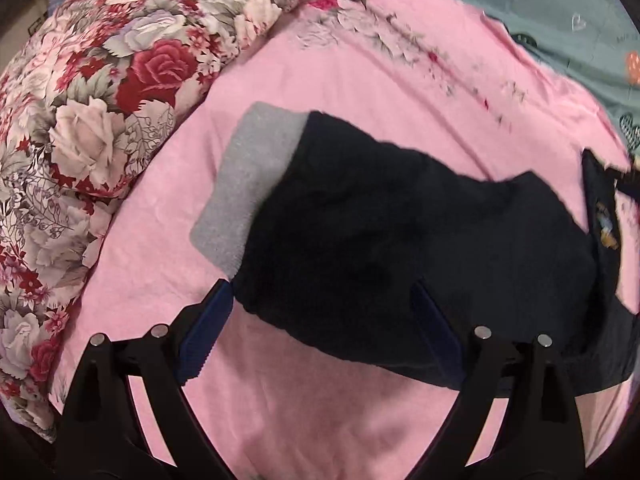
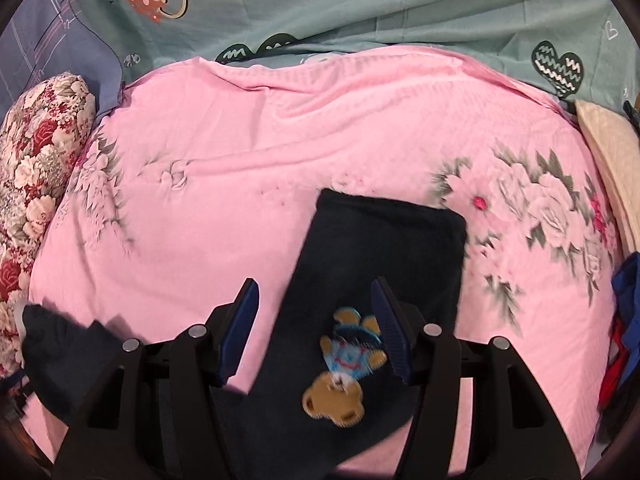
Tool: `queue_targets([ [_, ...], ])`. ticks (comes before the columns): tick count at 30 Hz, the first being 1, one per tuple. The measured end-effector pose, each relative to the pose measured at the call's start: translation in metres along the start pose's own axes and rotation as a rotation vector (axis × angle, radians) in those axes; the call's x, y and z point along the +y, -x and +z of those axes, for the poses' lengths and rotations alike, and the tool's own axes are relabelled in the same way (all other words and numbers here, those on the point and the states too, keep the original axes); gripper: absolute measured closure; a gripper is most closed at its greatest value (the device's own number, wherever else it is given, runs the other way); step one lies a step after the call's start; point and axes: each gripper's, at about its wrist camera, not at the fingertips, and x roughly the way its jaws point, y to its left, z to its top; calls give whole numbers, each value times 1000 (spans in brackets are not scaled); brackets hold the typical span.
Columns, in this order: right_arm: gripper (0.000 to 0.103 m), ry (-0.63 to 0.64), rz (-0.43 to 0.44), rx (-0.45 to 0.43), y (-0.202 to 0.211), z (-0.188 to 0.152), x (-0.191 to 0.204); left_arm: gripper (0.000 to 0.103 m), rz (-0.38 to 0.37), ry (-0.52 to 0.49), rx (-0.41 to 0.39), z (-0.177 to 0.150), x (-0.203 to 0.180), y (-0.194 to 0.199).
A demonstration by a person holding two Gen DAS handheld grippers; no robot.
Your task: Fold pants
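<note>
Dark navy pants (image 1: 400,256) lie on a pink bedspread (image 1: 360,80), with a grey waistband (image 1: 248,188) turned out at their left end. My left gripper (image 1: 320,300) is open, its jaws wide apart over the pants' near edge. In the right wrist view a pant leg (image 2: 384,248) stretches away from me, with an embroidered teddy bear patch (image 2: 344,368) near the camera. My right gripper (image 2: 316,296) is open above that leg, close to the patch. A further dark part of the pants (image 2: 56,344) shows at the lower left.
A rolled floral quilt (image 1: 88,128) lies along the left side of the bed. A teal sheet with heart prints (image 2: 360,4) lies behind the pink bedspread (image 2: 240,140). A cream cloth (image 2: 608,152) and red and blue fabric (image 2: 624,312) lie at the right edge.
</note>
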Motion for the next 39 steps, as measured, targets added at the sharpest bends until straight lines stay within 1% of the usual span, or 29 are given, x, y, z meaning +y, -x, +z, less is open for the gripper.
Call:
queue_targets([
  [2,44,-7,-3,16,-10,9,4,8,11,-14,6,-1,-1,-5],
  [6,44,-25,-38,39,-28,23,9,5,16,0,34,-2,4,-16],
  [9,44,-43,-82,67,-42,30,11,3,-45,65,78,0,15,-26],
  [11,44,-47,-105,85,-49,34,13,2,-69,86,88,-1,20,-28],
  [14,44,-44,-140,102,-55,35,16,2,-62,73,80,-2,18,-28],
  [18,44,-51,-163,111,-58,36,15,2,-57,68,77,-4,17,-26],
  [19,46,-58,-165,110,-59,35,14,2,-58,68,77,-4,16,-27],
  [20,57,-68,-158,113,-61,35,11,2,-59,68,77,-4,17,-26],
  [21,60,-73,-155,120,-63,35,10,2,-59,68,77,-4,17,-26],
  [25,61,-55,-186,142,-72,36,8,2,-57,67,74,-5,17,-26],
  [28,61,-79,-184,146,-74,39,5,2,-57,71,74,-3,15,-28],
  [33,61,-80,-204,154,-79,45,6,2,-58,74,73,-5,16,-27],
  [34,66,-84,-213,152,-77,44,7,2,-59,74,74,-5,16,-28],
  [35,73,-91,-223,152,-77,45,5,2,-61,75,75,-6,17,-27],
  [36,77,-101,-229,152,-76,46,3,2,-63,76,77,-6,17,-27],
  [37,85,-114,-228,153,-75,46,0,2,-64,76,77,-6,17,-27],
  [38,89,-120,-225,154,-74,45,-2,2,-66,75,77,-7,18,-26],
  [39,90,-125,-221,152,-73,45,-5,2,-67,74,77,-8,18,-26],
])
